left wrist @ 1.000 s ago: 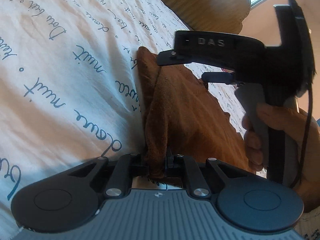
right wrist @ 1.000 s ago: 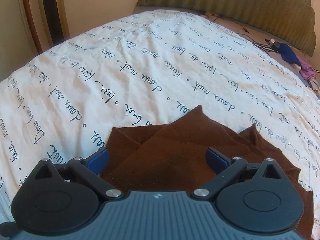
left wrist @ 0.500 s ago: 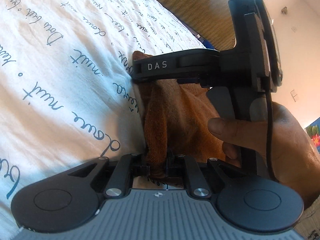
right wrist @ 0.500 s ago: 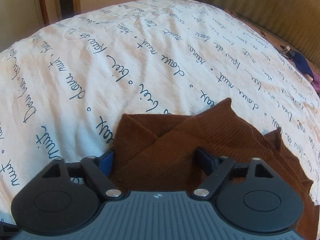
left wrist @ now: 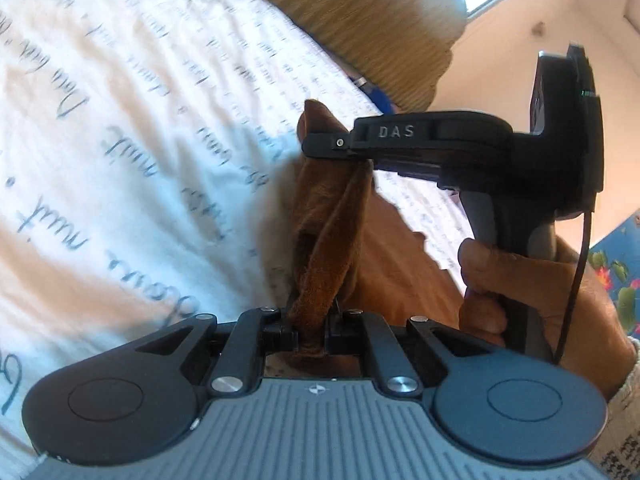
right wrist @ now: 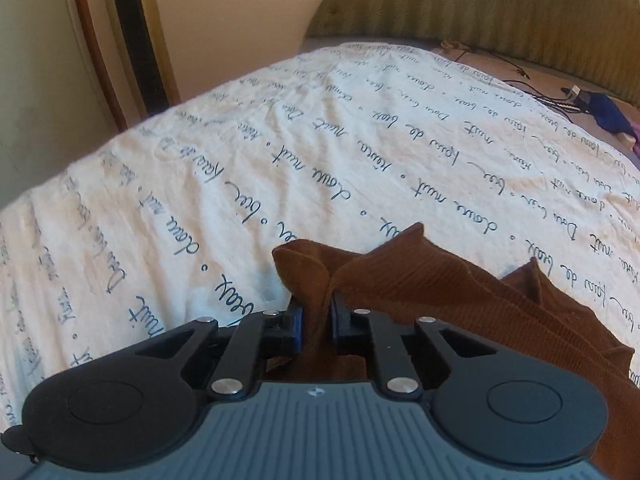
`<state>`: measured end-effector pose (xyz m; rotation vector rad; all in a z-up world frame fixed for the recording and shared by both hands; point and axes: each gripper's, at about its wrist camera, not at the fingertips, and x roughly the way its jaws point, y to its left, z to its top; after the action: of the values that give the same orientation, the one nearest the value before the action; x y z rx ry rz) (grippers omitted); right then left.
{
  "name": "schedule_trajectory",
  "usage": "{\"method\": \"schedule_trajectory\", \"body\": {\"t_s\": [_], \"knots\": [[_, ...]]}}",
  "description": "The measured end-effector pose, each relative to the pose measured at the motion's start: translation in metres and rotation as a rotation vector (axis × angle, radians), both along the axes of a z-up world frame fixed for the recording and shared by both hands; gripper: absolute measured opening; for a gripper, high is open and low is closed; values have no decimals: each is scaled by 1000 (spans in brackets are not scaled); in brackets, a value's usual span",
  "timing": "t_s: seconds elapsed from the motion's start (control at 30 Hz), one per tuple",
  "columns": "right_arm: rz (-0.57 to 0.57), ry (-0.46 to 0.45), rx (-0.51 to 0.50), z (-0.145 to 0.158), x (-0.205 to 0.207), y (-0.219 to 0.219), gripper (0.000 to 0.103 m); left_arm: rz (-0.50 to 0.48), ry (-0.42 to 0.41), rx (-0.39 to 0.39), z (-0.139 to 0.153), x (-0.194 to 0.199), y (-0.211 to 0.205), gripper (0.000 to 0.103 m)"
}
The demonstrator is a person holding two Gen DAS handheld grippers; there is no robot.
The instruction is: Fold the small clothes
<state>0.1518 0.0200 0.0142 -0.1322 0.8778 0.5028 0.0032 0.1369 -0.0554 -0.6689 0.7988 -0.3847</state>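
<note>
The brown garment [left wrist: 320,256] is being pinched by the closing left hand-held gripper [left wrist: 313,330] and, at twelve o'clock, by the closing right hand-held gripper [right wrist: 317,322] above the bed [right wrist: 280,140].

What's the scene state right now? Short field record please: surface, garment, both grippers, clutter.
surface: white bedsheet with blue script print
garment: brown knit garment, partly folded, edge bunched up off the sheet
left gripper: jaws closing, pinched on a gathered fold of the garment
right gripper: jaws closing, pads pressing a fold of the garment; held by a hand
clutter: blue item and cables by the headboard
</note>
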Motion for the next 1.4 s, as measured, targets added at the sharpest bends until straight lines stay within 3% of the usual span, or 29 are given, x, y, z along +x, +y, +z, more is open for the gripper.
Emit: {"method": "schedule_trajectory", "body": {"t_s": [0.23,0.47,0.67,0.8,0.93,0.97,1.0,1.03,1.07,1.1,1.17,1.23,1.27,1.3,1.4], "knots": [[-76,-68,164,44,-25,-90,11,-136,-109,43,44,-6,-60,10],[-208,-128,274,55,-71,-218,11,-339,-152,89,51,-12,-167,10],[-338,-119,333,27,-105,-312,12,-480,-138,128,30,-16,-247,10],[-403,-93,376,0,-118,-350,12,-545,-117,176,12,-20,-293,10],[-475,-98,381,-30,-122,-372,16,-578,-66,223,-3,-25,-312,12],[-496,-86,372,-39,-119,-377,22,-572,-42,246,-7,-21,-312,22],[-516,-45,354,-47,-112,-381,49,-582,-15,247,-7,-25,-305,35],[-550,-10,302,-55,-110,-385,77,-589,-1,224,-8,-27,-303,40],[-568,-25,266,-56,-114,-387,79,-590,-14,182,-3,-30,-292,52],[-553,-56,296,-54,-123,-392,79,-585,-43,155,3,-35,-283,65],[-523,-96,395,-45,-144,-405,78,-544,-100,133,19,-46,-260,82],[-489,-135,445,-33,-162,-410,74,-513,-130,117,30,-45,-241,84],[-479,-154,467,-28,-169,-410,68,-494,-132,115,34,-42,-234,85],[-455,-171,494,-23,-175,-410,55,-476,-132,112,35,-37,-228,87],[-379,-136,609,-23,-175,-401,52,-420,-106,102,39,-16,-220,91]]}}
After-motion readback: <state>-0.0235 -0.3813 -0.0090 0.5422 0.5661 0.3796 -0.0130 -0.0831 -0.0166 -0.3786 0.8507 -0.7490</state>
